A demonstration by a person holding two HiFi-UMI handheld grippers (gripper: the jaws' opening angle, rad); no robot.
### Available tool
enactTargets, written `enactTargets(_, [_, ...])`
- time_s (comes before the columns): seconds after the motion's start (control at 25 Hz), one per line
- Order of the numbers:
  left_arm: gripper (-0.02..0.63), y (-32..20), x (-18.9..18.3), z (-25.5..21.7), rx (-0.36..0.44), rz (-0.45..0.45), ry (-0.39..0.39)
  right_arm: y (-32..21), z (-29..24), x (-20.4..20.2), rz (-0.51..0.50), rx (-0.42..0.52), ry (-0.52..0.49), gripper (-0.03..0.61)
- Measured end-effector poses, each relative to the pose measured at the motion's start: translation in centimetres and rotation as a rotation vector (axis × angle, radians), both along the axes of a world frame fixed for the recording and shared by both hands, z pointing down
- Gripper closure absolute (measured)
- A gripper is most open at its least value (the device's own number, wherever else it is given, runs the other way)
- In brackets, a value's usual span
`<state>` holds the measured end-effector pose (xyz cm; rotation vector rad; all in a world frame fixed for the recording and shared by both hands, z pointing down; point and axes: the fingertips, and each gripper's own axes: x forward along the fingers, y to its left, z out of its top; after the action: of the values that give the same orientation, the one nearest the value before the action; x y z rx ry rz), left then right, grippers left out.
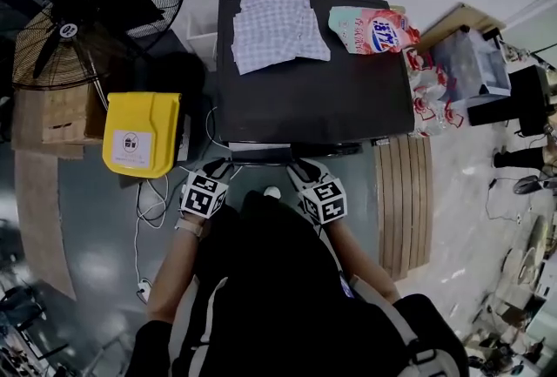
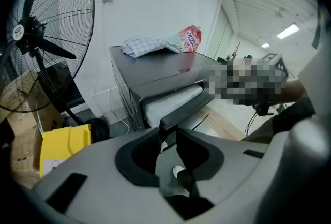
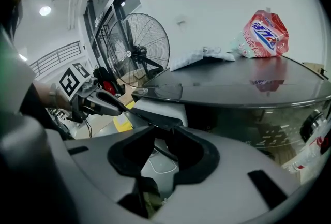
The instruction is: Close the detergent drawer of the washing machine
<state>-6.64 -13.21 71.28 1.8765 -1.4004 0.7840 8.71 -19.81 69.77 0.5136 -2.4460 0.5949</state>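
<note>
Now holding left gripper point(image 2: 166, 134) and right gripper point(image 3: 161, 137) half-open, empty, at pulled-out drawer point(image 2: 173, 100) of washing machine point(image 1: 313, 97), fan point(image 1: 78, 10) and yellow box point(image 1: 141, 133) to its left.

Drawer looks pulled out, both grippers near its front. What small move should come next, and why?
Probably ease both grippers forward against the drawer's dark front. The detergent drawer juts out of the washing machine, and the left gripper and right gripper sit open just before it, gripping nothing.
</note>
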Motion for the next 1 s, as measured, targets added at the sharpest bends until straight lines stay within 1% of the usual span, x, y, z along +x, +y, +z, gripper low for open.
enactTargets(0.16, [0.520, -0.2, -0.2, 0.0, 0.000, -0.037, 0.000, -0.3, -0.2, -0.3, -0.002, -0.002, -0.011, 0.451])
enactTargets(0.4, [0.515, -0.1, -0.2, 0.0, 0.011, -0.098, 0.004, -0.2, -0.1, -0.2, -0.034, -0.008, -0.015, 0.449])
enactTargets(0.48, [0.512, 0.0, -0.3, 0.0, 0.021, -0.138, 0.016, -0.3, 0.0, -0.3, -0.041, -0.005, -0.021, 0.446])
enactTargets(0.56, [0.512, 0.3, -0.7, 0.3, 0.021, -0.204, 0.029, -0.3, 0.0, -0.4, -0.042, -0.013, -0.024, 0.442])
enactTargets(0.68, [0.512, 1.3, -1.4, 0.8, 0.013, -0.279, 0.034, -0.2, 0.1, -0.4, -0.018, -0.039, -0.027, 0.443])
enactTargets(0.8, [0.512, 2.2, -0.8, 1.7, -0.005, -0.278, 0.056, 0.2, 0.6, -0.3, 0.009, -0.062, -0.002, 0.428])
enactTargets(1.0, [0.512, 2.8, 1.6, 3.2, -0.046, -0.214, 0.095, 1.1, 1.2, 0.0, 0.073, -0.090, 0.057, 0.413])
